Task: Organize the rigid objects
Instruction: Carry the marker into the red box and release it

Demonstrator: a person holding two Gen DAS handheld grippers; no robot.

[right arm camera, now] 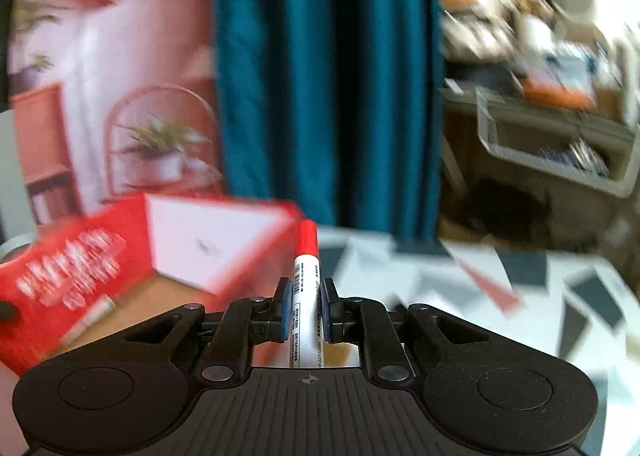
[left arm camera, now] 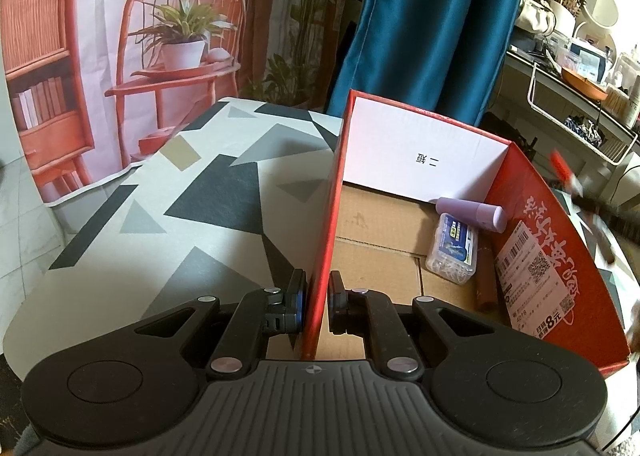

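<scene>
Carrying step: right gripper (right arm camera: 305,310) clamped on red-capped marker (right arm camera: 306,292); left gripper (left arm camera: 317,302) pinching box (left arm camera: 532,215) wall. Next: swing left over box, then release.

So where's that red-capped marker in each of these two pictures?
Left wrist view: the marker is a blurred red streak at the far right edge, beyond the red box.
Right wrist view: it stands at centre, clamped between the right gripper fingers, red cap pointing away.
Shared landmark: the red box, lower left here; the teal curtain also shows in both.
</scene>
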